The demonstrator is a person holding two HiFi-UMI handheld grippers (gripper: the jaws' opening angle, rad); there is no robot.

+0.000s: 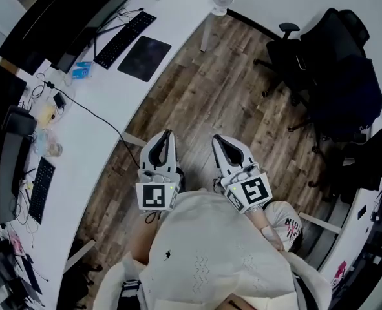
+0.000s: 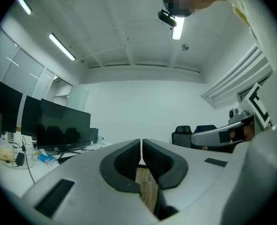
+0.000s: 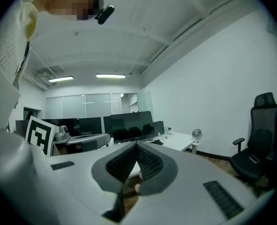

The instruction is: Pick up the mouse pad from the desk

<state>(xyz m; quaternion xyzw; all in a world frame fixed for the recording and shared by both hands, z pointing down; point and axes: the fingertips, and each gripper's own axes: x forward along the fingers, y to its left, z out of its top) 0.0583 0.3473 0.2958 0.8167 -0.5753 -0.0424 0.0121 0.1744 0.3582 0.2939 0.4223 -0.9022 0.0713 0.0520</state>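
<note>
- A dark mouse pad (image 1: pixel 144 58) lies flat on the white desk (image 1: pixel 87 147), just beside a keyboard (image 1: pixel 125 39).
- The left gripper (image 1: pixel 168 135) and right gripper (image 1: pixel 218 141) are held near the person's body, over the floor and well apart from the mouse pad. Both are clenched on nothing.
- The reach looks not yet begun. The next move calls for nearing the desk and opening one gripper's jaws.

The mouse pad (image 1: pixel 144 58) is crowded by a keyboard (image 1: pixel 125 39) on one side; other sides are bordered by bare desk (image 1: pixel 178 11). Open wood floor (image 1: pixel 203 102) is found along the desk edge, chairs (image 1: pixel 336 76) well apart.
</note>
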